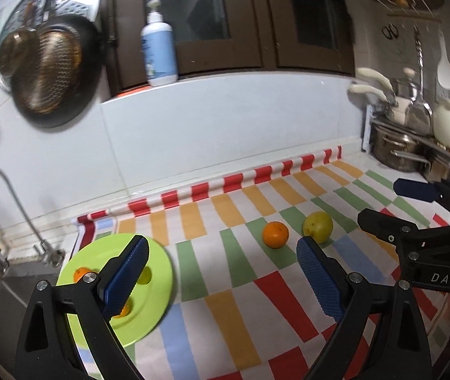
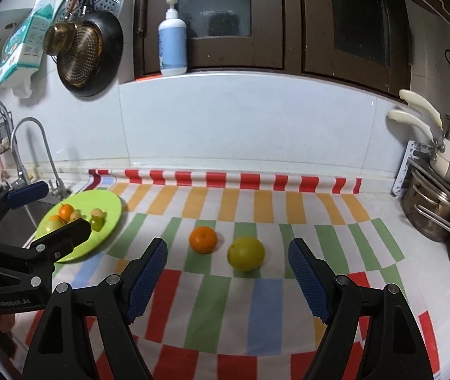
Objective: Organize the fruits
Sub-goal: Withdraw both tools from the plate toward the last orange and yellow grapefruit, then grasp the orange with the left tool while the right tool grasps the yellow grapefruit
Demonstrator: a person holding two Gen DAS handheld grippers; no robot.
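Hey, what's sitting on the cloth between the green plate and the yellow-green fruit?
Just the orange, resting on the striped cloth left of the yellow-green fruit. Otherwise, the stretch to the green plate is bare cloth, clearest in the right wrist view.

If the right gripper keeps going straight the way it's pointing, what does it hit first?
Probably the yellow-green fruit, lying on the striped cloth almost centred between the open right gripper fingers. The orange sits slightly left and farther back. Depth is uncertain.
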